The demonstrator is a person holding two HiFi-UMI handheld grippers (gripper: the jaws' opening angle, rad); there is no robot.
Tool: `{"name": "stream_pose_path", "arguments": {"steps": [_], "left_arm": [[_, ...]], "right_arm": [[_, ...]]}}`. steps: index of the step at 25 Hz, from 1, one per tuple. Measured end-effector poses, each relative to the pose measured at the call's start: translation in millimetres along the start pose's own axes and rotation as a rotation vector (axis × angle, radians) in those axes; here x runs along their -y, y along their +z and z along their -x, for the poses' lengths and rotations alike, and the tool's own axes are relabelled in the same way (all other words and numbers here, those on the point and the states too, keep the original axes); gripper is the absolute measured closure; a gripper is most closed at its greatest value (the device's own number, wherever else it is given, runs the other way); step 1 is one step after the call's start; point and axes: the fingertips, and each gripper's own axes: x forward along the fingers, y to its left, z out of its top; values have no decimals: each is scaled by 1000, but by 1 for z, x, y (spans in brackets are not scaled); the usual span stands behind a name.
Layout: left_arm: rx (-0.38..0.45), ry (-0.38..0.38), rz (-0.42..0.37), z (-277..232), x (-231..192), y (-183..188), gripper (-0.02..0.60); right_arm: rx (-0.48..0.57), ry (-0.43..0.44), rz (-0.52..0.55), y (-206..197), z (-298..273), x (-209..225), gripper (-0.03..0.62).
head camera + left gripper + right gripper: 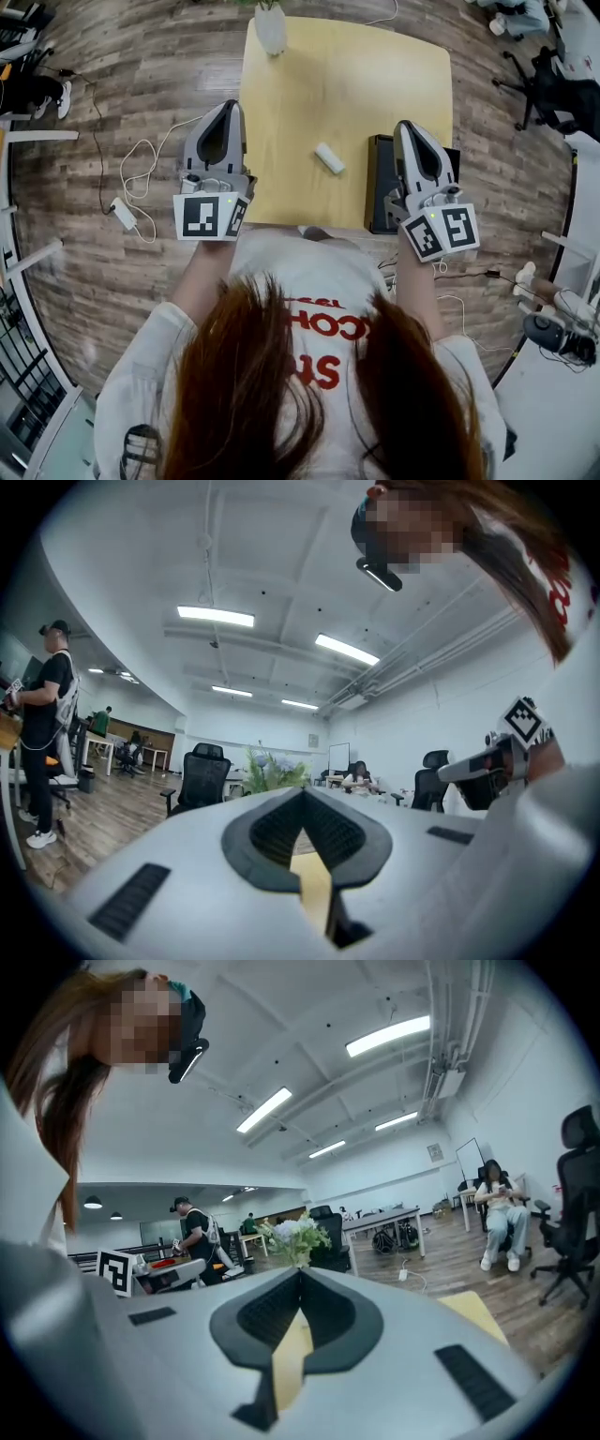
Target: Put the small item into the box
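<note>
A small white oblong item (pixel 329 157) lies on the yellow table (pixel 309 84), a little right of its middle. A black box (pixel 380 187) sits at the table's near right edge, partly hidden by my right gripper (pixel 405 124), which hangs over it. My left gripper (pixel 230 103) is held above the table's left edge. Both are raised level and point away from me. In the left gripper view the jaws meet at the tip (pixel 303 791) with nothing between them. The right gripper (pixel 300 1271) looks the same in its own view.
A white vase with a plant (pixel 270 28) stands at the table's far edge. Cables and a power adapter (pixel 124 214) lie on the wooden floor to the left. Office chairs (pixel 553 84) stand to the right. A person in black (pixel 42 733) stands further off.
</note>
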Motion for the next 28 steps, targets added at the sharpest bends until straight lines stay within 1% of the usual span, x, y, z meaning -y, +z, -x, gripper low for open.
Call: {"name": "stream_pose_path", "arguments": {"steps": [3,7,11,14,16,19,20,22,24,28], "left_arm": [[-37,-4,12,0,-4,-17,575],[-94,3,27,4,-9,-38,575],[-136,16,40,15,-13,-55,575],[-155,28,57,20,-15,-65,575],[-165,33,64,21,-18,-70,575],[-184,40,69,25,-19,-77,575],[-192,44,71,28,-19,-80,575],[-212,56,77,33,-20,-86,575],[-221,64,80,36,-23,-90,575],[-231,72,78,40,-25,-95,575]], "right_arm": [[-116,45,-25,-38,-17,-9,588],[-271,88,-11,-93,-36,-19,586],[-393,94,-22,-149,-45,-22,585],[-474,95,-25,-183,-47,-23,577],[-539,108,-13,-204,-51,-27,494],[-662,137,44,-237,-52,-32,392],[-707,145,74,-248,-51,-33,372],[-788,156,126,-269,-49,-35,352],[-846,165,161,-285,-48,-37,343],[-906,168,199,-303,-49,-36,341]]}}
